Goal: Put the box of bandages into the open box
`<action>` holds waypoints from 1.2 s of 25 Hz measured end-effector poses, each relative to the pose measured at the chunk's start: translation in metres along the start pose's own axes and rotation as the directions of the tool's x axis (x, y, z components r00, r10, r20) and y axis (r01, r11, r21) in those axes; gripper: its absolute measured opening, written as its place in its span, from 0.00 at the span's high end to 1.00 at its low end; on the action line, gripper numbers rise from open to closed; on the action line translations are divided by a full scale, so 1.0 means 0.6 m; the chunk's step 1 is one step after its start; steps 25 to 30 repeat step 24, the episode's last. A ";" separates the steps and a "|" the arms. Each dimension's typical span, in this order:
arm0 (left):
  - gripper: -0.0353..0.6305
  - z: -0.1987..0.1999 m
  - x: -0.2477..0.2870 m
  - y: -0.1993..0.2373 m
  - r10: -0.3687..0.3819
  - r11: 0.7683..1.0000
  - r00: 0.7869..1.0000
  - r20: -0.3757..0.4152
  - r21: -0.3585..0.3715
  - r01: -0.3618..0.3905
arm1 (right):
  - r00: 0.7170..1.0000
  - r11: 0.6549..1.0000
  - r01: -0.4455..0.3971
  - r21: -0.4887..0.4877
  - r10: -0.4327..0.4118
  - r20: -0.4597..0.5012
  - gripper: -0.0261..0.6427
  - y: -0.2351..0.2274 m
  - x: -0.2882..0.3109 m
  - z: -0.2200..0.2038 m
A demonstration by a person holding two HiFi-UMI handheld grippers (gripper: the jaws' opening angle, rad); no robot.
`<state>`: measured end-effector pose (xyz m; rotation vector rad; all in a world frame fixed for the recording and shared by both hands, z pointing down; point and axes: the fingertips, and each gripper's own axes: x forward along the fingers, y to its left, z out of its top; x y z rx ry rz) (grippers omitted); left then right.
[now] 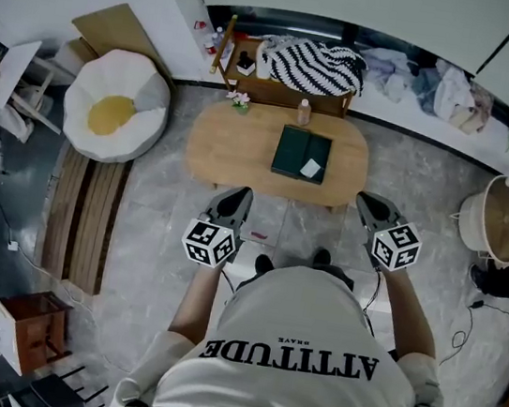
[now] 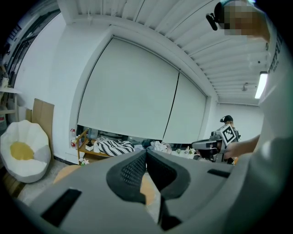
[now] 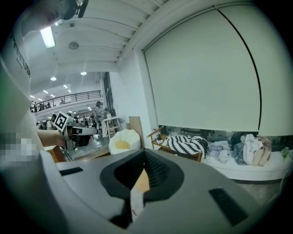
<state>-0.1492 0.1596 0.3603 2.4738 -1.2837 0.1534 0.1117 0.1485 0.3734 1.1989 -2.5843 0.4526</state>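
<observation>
On the oval wooden table (image 1: 234,152) lies a dark green box (image 1: 296,150), spread flat like an open case. A small white box (image 1: 311,168) rests on its right half. Both grippers hang in the air on the near side of the table, apart from the boxes. My left gripper (image 1: 237,195) is shut and empty, its jaws meeting tip to tip (image 2: 145,153). Off the table's right corner, my right gripper (image 1: 368,202) is likewise shut with nothing held (image 3: 144,153). Each gripper view shows the other gripper at its side.
A small bottle (image 1: 303,112) and flowers (image 1: 240,101) stand at the table's far edge. Behind is a wooden bench with a striped cloth (image 1: 311,64). An egg-shaped cushion (image 1: 116,116) and slatted bench (image 1: 86,220) lie left, a round basket (image 1: 503,218) right.
</observation>
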 end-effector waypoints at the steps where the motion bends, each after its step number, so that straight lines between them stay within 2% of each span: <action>1: 0.91 0.001 0.001 0.001 0.004 1.000 1.000 0.003 -0.002 -0.004 | 1.000 1.000 0.004 -0.003 -0.004 0.004 0.93 -0.003 -0.002 0.004; 13: 0.91 0.006 0.015 0.007 0.031 0.999 0.999 0.030 -0.022 -0.030 | 1.000 1.000 0.013 -0.001 -0.013 0.019 0.93 -0.028 0.000 0.021; 30: 0.91 0.012 0.018 -0.001 0.023 1.000 0.999 0.034 -0.017 -0.023 | 1.000 1.000 0.015 0.014 -0.016 0.026 0.93 -0.029 -0.005 0.024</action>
